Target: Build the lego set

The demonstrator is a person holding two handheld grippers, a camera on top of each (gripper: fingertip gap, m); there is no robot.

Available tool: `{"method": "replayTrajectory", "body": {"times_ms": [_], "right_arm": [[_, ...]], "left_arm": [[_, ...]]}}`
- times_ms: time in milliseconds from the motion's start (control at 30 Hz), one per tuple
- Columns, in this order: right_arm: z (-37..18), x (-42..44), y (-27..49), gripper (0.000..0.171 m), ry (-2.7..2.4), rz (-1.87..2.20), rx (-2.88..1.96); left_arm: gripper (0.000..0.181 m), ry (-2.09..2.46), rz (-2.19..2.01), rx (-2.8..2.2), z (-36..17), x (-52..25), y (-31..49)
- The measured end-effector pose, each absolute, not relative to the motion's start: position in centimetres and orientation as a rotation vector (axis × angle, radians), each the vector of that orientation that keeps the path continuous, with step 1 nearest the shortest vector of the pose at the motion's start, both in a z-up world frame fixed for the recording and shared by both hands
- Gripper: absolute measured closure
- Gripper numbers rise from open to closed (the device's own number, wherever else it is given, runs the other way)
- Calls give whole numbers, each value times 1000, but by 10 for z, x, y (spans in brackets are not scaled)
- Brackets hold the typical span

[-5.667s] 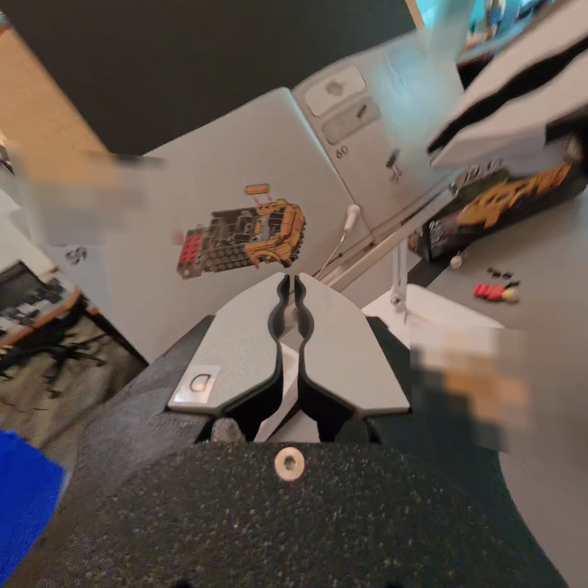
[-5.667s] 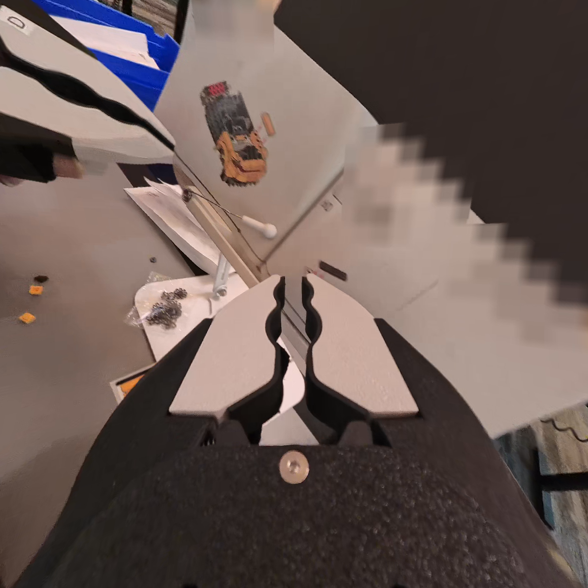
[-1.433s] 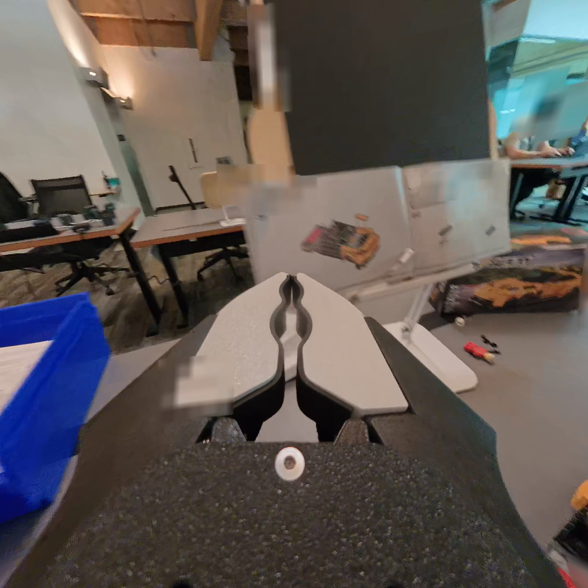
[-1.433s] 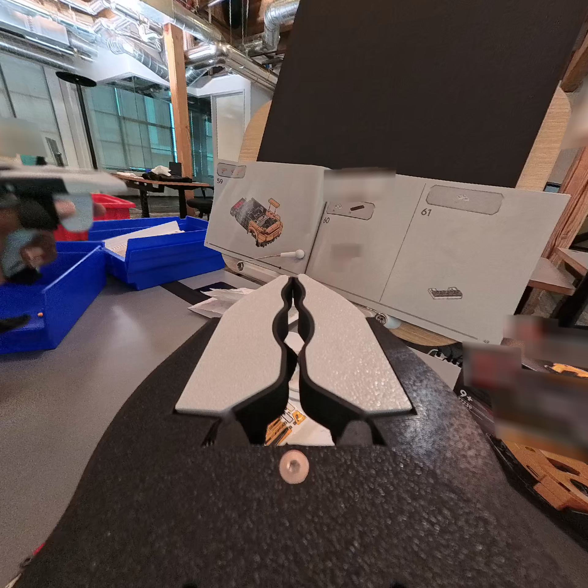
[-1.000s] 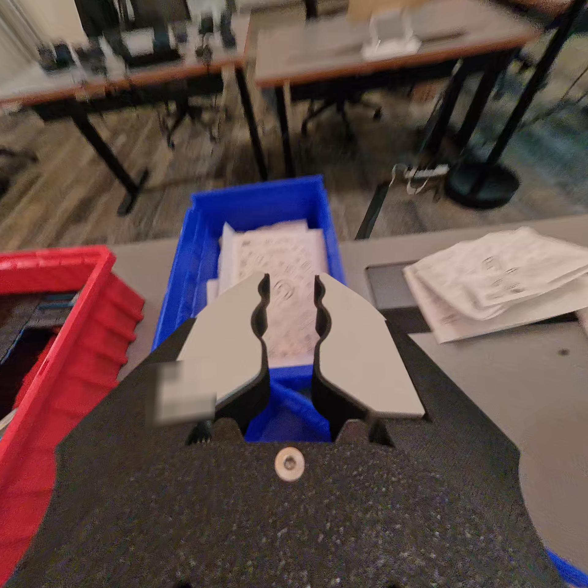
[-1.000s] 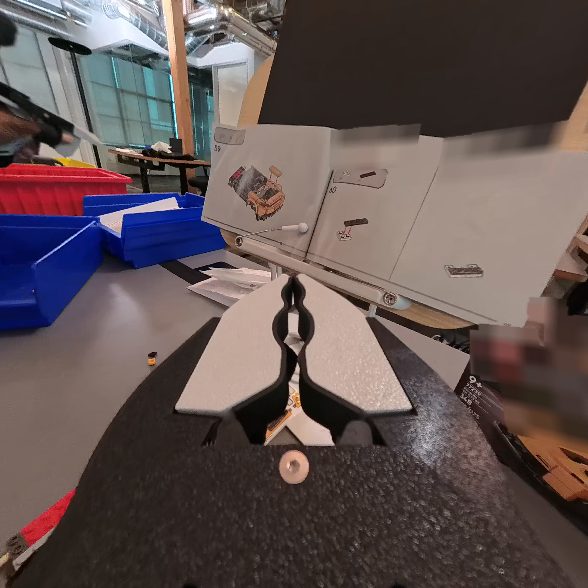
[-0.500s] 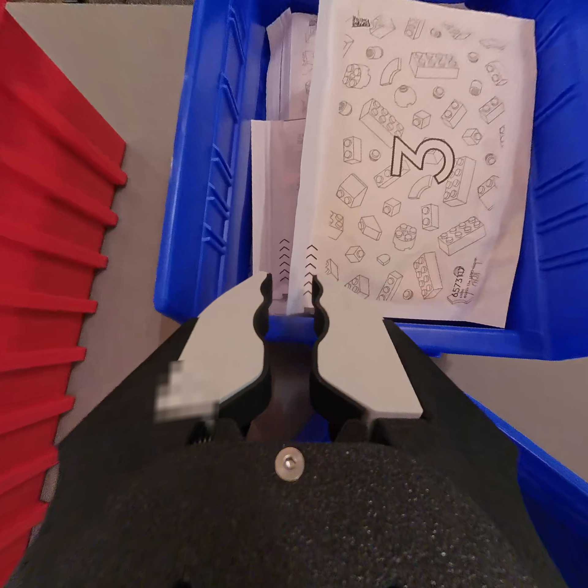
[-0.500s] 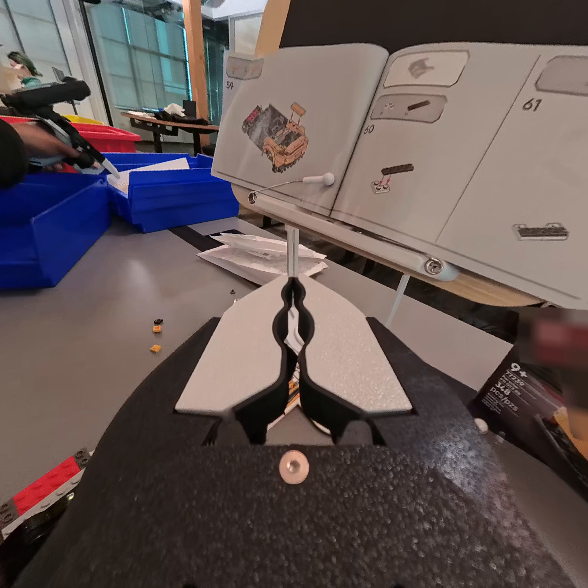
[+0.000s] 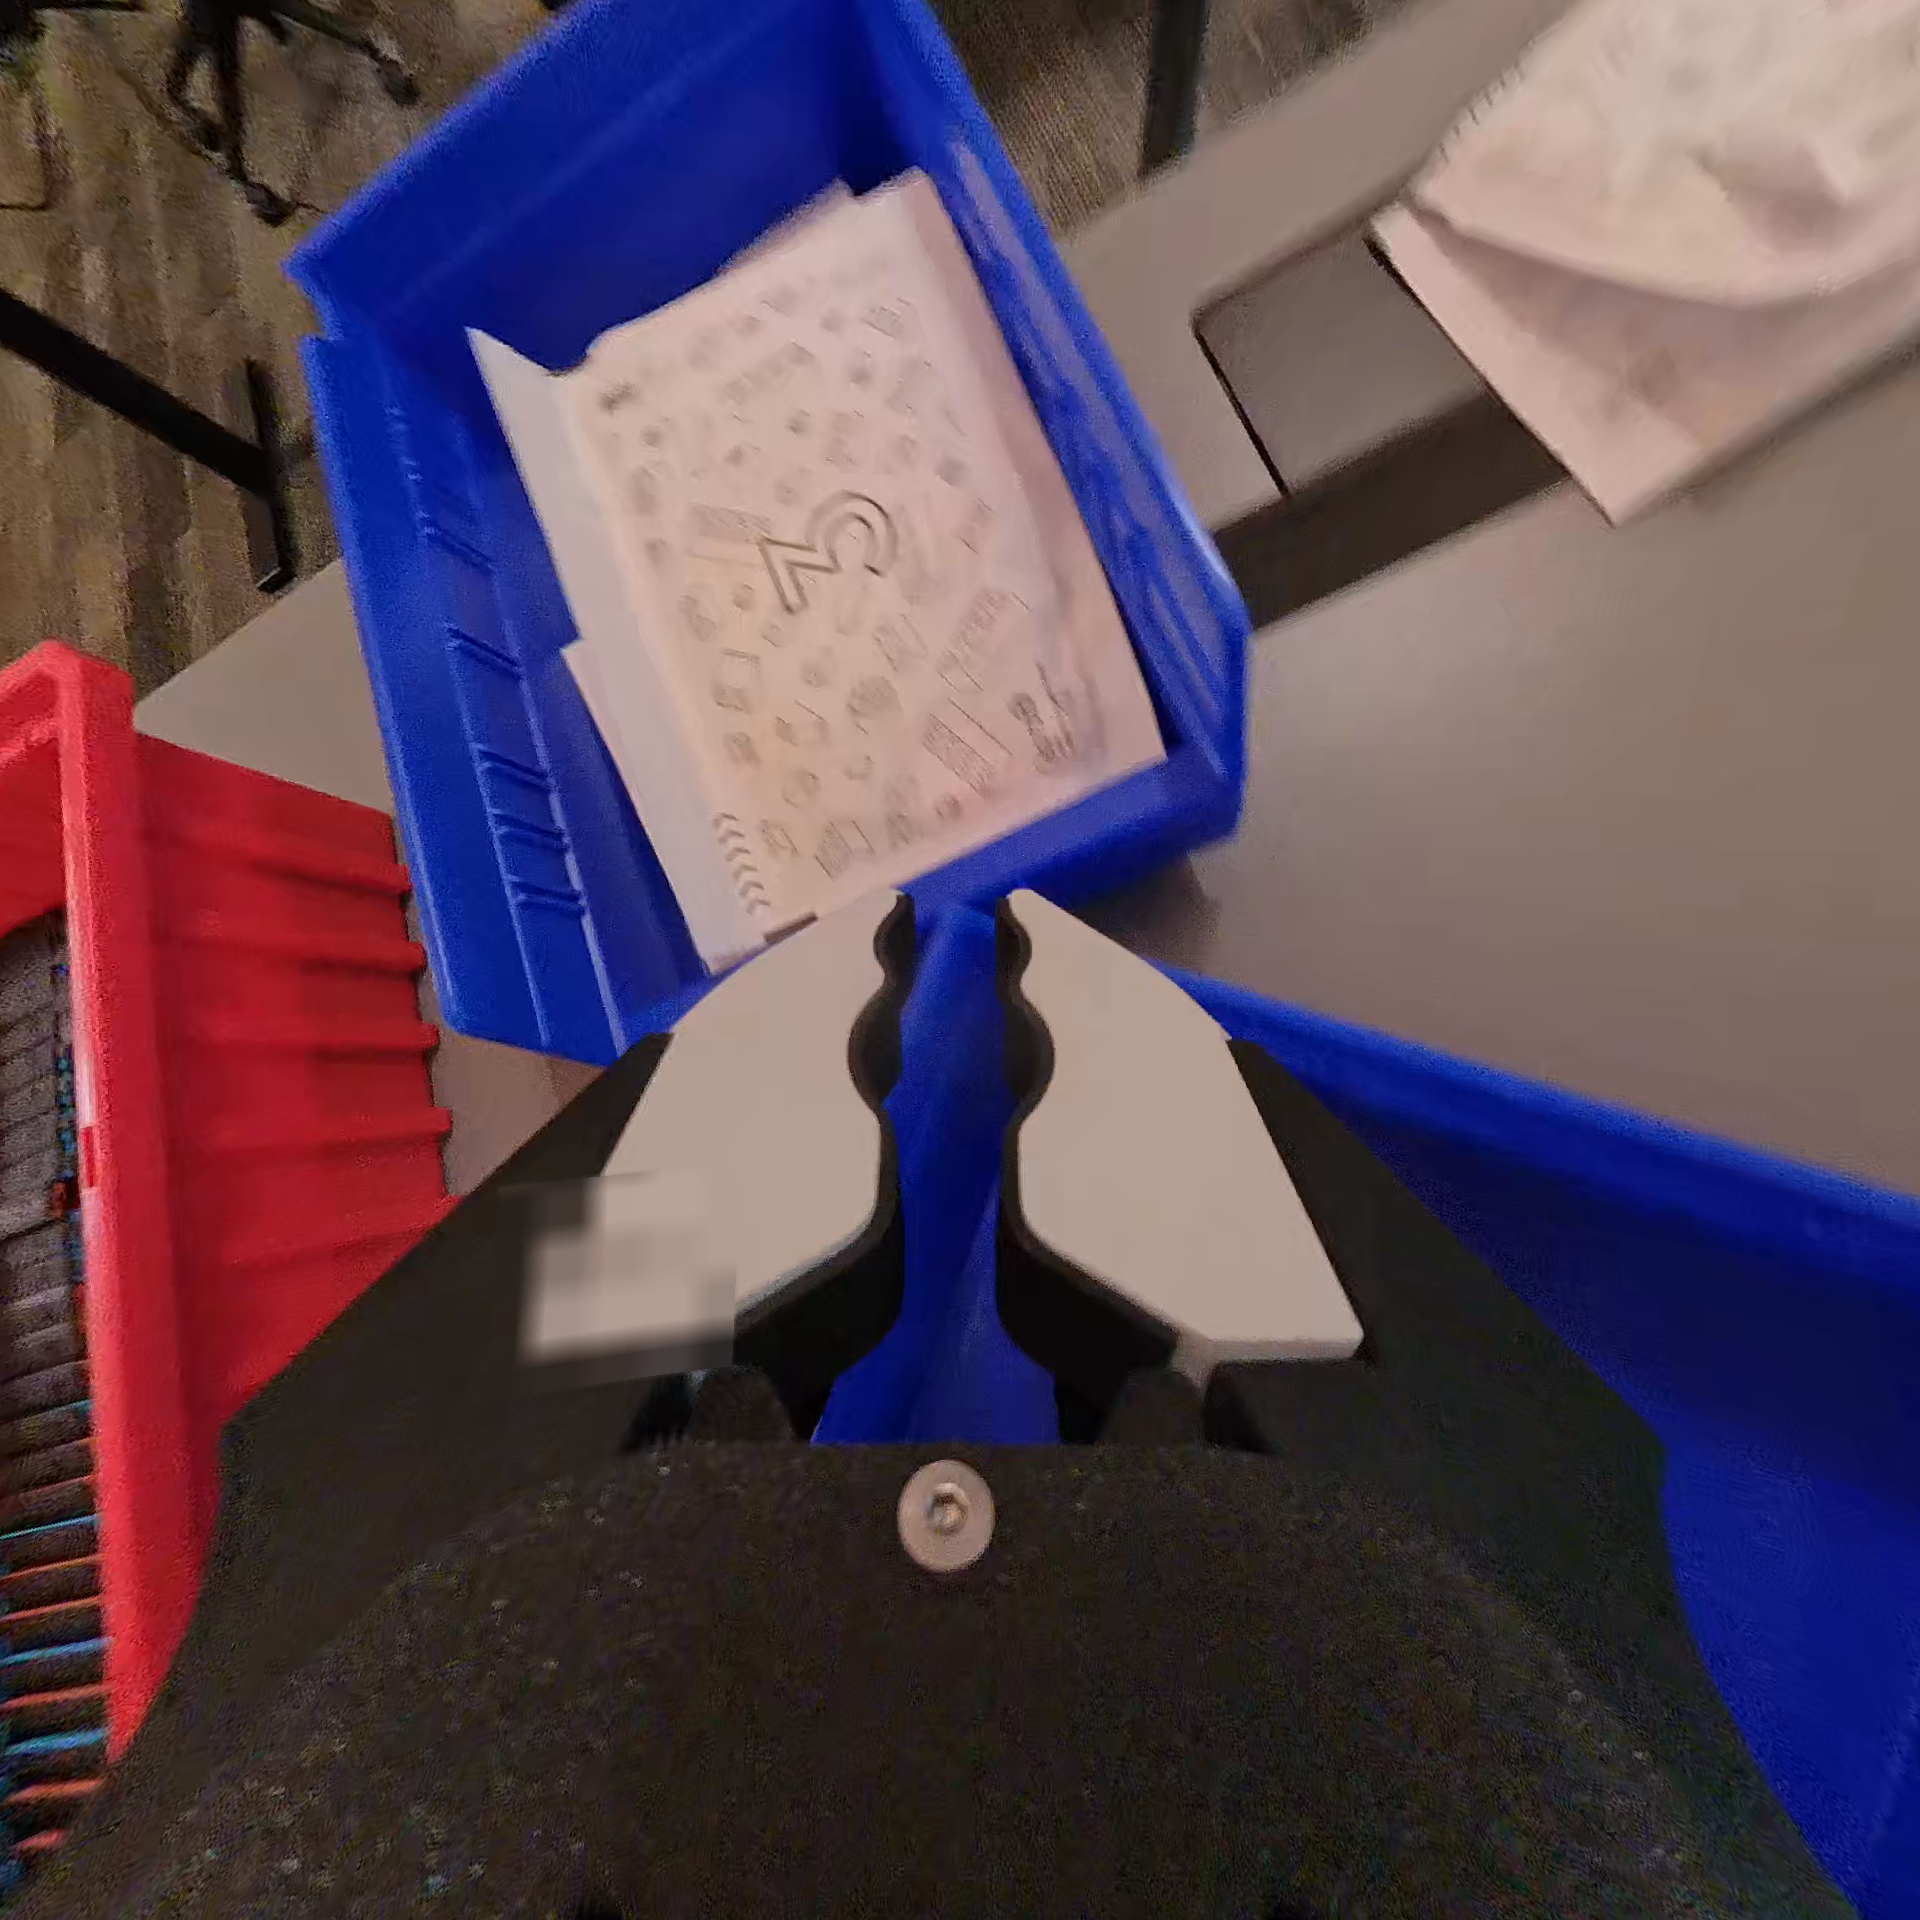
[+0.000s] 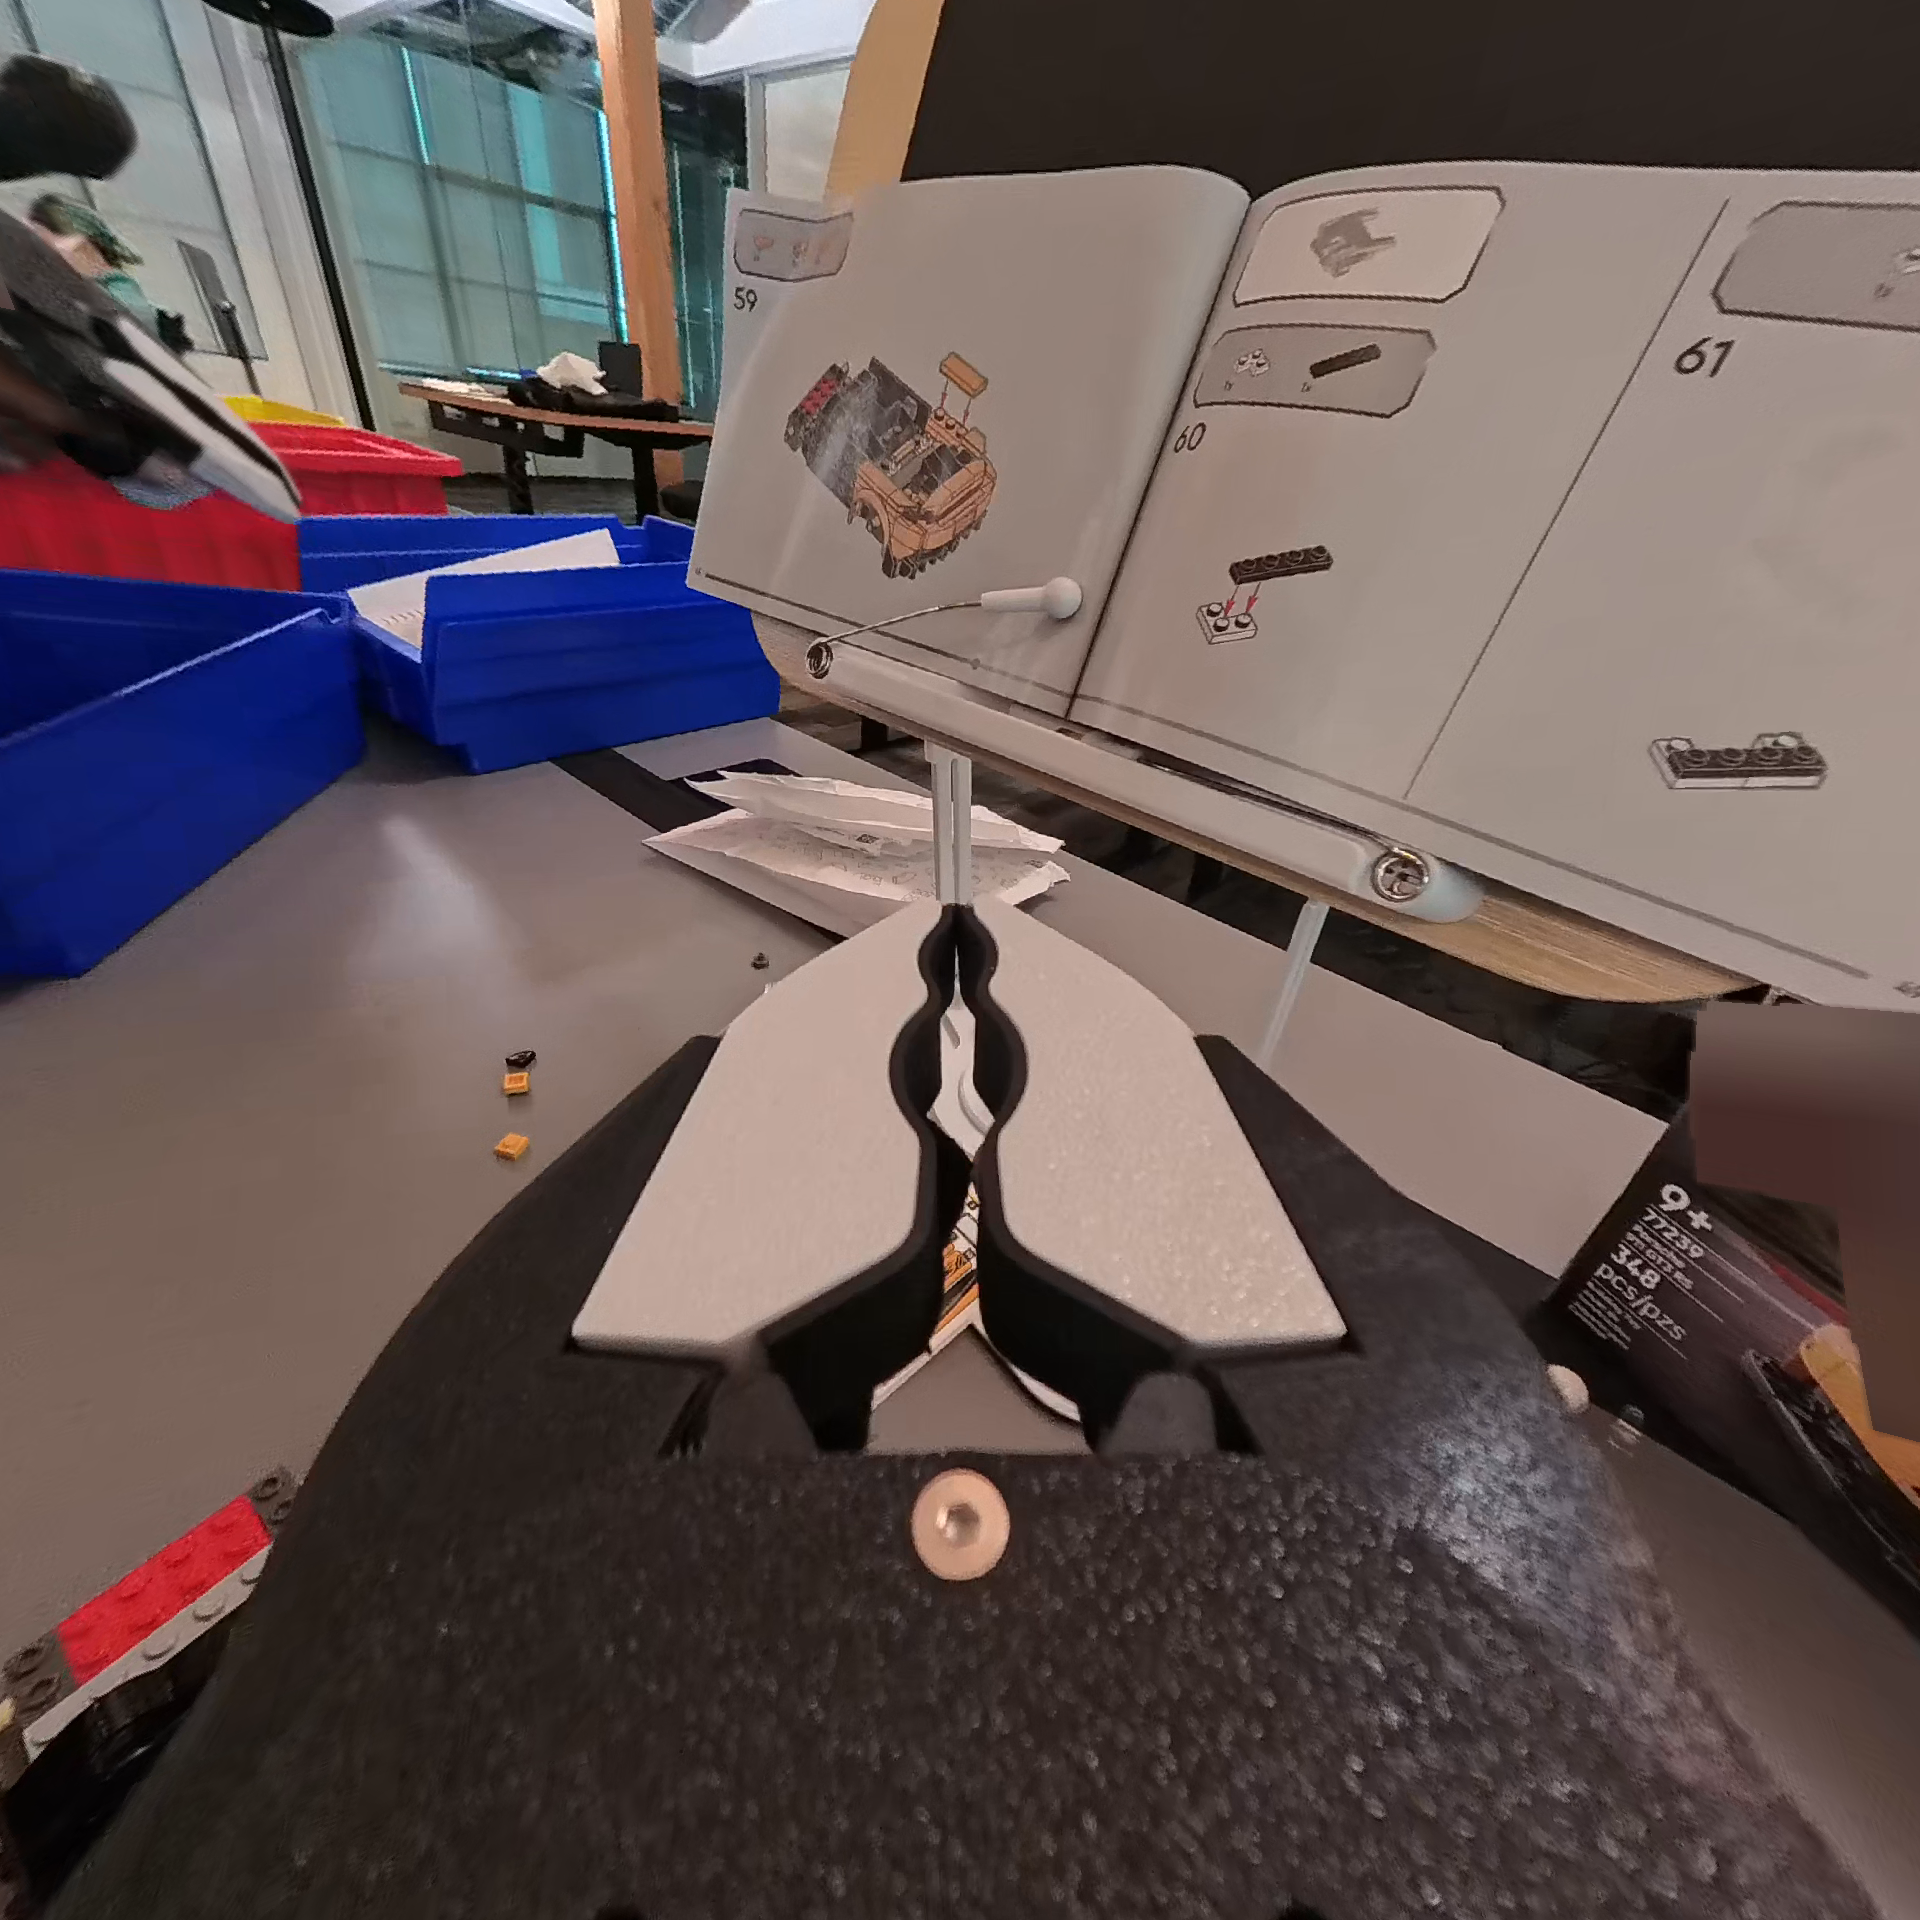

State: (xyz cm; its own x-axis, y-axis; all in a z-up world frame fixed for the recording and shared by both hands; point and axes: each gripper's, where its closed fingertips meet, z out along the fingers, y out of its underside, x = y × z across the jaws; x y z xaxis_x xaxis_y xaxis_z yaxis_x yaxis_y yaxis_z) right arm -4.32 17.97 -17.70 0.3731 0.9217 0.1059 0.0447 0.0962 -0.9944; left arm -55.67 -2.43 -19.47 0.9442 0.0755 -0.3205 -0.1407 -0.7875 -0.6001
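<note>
The left gripper (image 9: pixel 951 914) hung above the near rim of a blue bin (image 9: pixel 488 727), its fingers parted by a narrow gap with nothing between them but blue plastic seen below. In that bin lay a white paper bag (image 9: pixel 831 623) printed with brick outlines, with a second white bag (image 9: pixel 623 748) partly under it on its left. A red bin (image 9: pixel 260 987) stood just beside the blue bin, and another blue bin (image 9: pixel 1662 1351) sat under the gripper's right side. Farther off on the grey table (image 9: pixel 1558 779) lay crumpled white bags (image 9: pixel 1683 239); this view was blurred. The right gripper (image 10: pixel 958 914) hovered low over the table (image 10: pixel 260 1039), its tips closed together and holding nothing. Ahead of it an open instruction booklet (image 10: pixel 1351 468) rested tilted on a stand (image 10: pixel 1091 758), a clip arm (image 10: pixel 997 605) lying across the left page. Empty white bags (image 10: pixel 862 842) lay on the table beyond the tips. Two small orange pieces (image 10: pixel 513 1114) and a tiny dark one (image 10: pixel 520 1059) sat loose on the table left of the gripper, near one another. A partly built model (image 10: pixel 145 1590) with red and grey studded plates showed at the lower left edge, mostly hidden by the gripper body. The dark set box (image 10: pixel 1714 1299) lay at the right. Blue bins (image 10: pixel 582 644) and a red bin (image 10: pixel 353 468) stood at the far left, with the other gripper raised above them.
</note>
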Motion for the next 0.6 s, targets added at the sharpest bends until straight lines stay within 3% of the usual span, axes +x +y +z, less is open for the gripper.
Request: {"method": "replayTrajectory", "body": {"times_ms": [133,267,367,600], "right_arm": [[-173,-41,179,171,-984,835,-1300],[-168,-39,179,171,-970,848,-1294],[-165,-38,178,171,-967,848,-1289],[-157,-32,179,171,-950,843,-1272]], "left_arm": [[174,265,94,-2671,-224,-488,-65],[159,412,-69,-2912,-286,-447,-107],[150,429,-111,-2996,-318,-434,-118],[154,390,-42,-3074,-341,-438,-125]]}}
